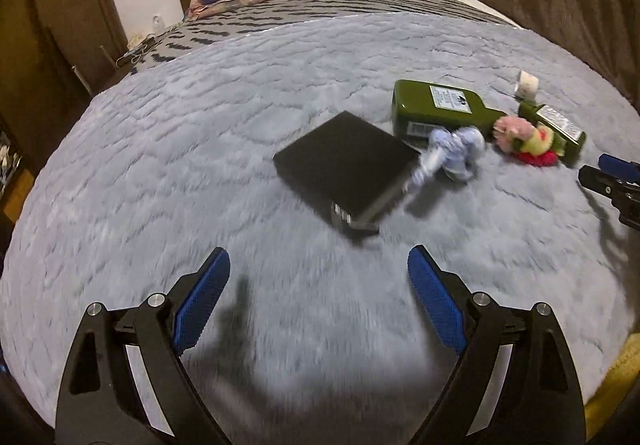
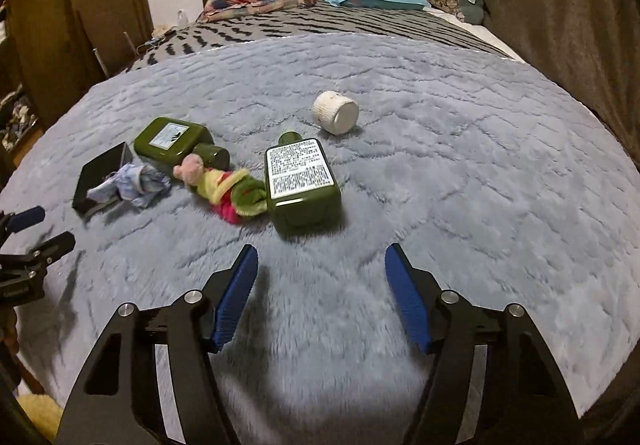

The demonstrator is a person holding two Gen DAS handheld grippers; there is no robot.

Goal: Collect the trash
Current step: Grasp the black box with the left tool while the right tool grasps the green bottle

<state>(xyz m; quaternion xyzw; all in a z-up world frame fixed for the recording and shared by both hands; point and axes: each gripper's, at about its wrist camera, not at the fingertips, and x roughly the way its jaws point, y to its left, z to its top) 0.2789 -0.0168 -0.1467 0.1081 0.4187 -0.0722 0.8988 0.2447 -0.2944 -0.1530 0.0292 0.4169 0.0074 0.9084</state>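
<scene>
On grey plush blanket (image 2: 440,165): black box (image 1: 348,165), two green bottles (image 2: 300,181) (image 2: 172,141), white cup (image 2: 336,112); left gripper (image 1: 320,297) and right gripper (image 2: 320,293) both spread, empty; risk: deep pile snagging fingertips, nearer bottle slipping

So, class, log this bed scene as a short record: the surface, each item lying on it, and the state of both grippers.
surface: grey fluffy blanket
black box: flat, beside the crumpled blue cloth
green bottles: near bottle and far bottle, both lying down
plush toy: between the bottles
white jar: on its side
left gripper: open, empty
right gripper: open, empty
</scene>
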